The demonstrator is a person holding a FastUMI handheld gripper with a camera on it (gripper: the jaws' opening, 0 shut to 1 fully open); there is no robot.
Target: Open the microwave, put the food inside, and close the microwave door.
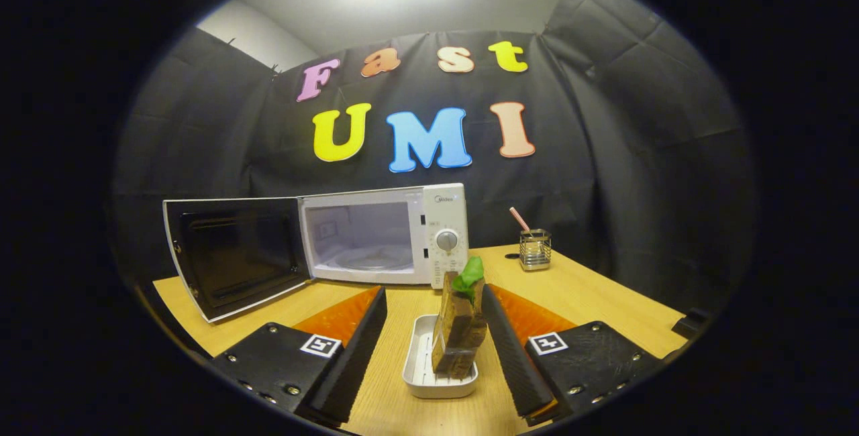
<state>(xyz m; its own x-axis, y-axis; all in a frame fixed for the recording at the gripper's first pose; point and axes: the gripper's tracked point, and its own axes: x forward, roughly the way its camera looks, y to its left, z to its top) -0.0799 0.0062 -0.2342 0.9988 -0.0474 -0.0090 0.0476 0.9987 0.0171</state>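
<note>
Worktop [590, 292], pale wood, carrying every item listed here. Microwave [382, 235], white, at the rear of the worktop, beyond the fingers; cavity lit and bare, round turntable visible on its floor, control dial on the panel at the right of the cavity. Microwave door [235, 255], dark glass in a white frame, swung fully out to the left on its hinge, so the opening step reads as done. Gripper [433, 349], black with orange-backed fingers [362, 342], set wide apart and clasping nothing; the tray and food stand between them, the right finger close beside the food, though contact cannot be told. Tray [439, 382], small, white, rectangular, ribbed inside, resting on the worktop well short of the microwave. Food [460, 335], a stack of brown blocks topped with a green leaf, standing upright in the tray and leaning slightly toward the right finger. Wire holder [535, 250], small metal basket to the right of the microwave, holding one thin pinkish stick tilted to the left. Step in hand, by judgement: taking hold of the food for loading. Next move calls for closing both fingers evenly on tray or stack without toppling the tall load, then lifting level and carrying it forward through the open cavity onto the turntable; door closing not yet begun.
</note>
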